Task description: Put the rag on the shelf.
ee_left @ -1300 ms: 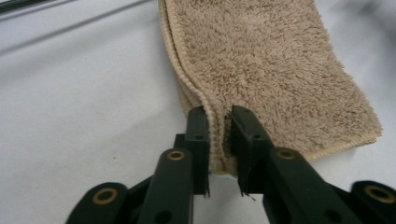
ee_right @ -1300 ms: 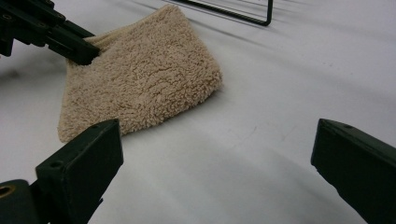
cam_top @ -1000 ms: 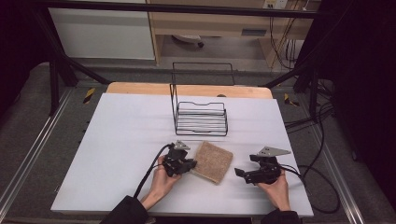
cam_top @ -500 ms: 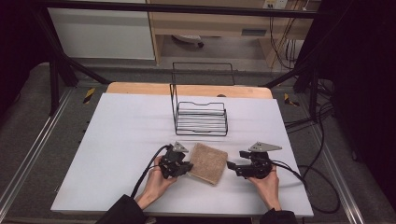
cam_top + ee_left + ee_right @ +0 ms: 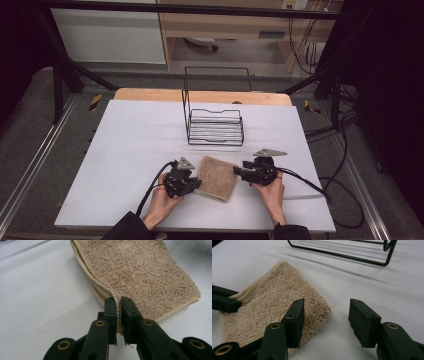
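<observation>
While one folded tan towel (image 5: 216, 177) lies flat on the white table (image 5: 125, 150), the left claw (image 5: 119, 305) pinches its near edge. Right claw (image 5: 325, 315) has been closing but is spread, towel corner just beside one jaw. One wire rack (image 5: 214, 126) stands past both claws, holding nothing.

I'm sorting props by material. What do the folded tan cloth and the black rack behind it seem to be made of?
The cloth looks like terry or plush fabric: fuzzy looped pile, with a stitched hem along the edge. The rack appears to be thin metal wire with a black coating, bent into an open frame; whether it is painted or plastic-coated is unclear.
</observation>
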{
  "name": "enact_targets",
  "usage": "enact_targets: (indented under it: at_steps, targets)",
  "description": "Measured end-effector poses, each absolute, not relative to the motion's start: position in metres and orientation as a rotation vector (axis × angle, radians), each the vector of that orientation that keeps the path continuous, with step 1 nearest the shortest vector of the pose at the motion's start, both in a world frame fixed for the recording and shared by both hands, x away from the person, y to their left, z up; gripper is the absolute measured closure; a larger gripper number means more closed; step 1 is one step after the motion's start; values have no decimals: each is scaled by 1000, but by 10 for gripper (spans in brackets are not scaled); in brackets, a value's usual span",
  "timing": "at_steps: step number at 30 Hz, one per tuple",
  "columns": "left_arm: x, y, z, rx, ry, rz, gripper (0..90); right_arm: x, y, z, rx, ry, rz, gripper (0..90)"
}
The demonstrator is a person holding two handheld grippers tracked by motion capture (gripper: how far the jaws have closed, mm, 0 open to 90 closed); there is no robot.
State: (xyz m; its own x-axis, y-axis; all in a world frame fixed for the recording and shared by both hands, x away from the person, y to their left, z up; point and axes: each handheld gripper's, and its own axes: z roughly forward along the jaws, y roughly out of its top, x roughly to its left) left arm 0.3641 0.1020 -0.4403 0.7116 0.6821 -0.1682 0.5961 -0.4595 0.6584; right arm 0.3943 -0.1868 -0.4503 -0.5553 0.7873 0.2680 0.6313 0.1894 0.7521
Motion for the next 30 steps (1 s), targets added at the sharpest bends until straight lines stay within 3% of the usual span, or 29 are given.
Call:
enact_targets:
  at_steps: [8,15,23,27,30]
  targets:
    - [366,104,-441,2201,961,149,761,395,-182,-456,1408,2291,1265,650]
    - [381,110,-425,2185,943,220,520,397,-179,-459,1418,2322,1286,787]
    - [413,105,-414,2126,979,235,332,397,-179,-459,1409,2322,1285,818]
    - [426,94,-415,2147,982,276,317,397,-180,-460,1399,2323,1285,813]
    - [435,89,-420,2142,1005,281,357,396,-179,-460,1394,2324,1282,807]
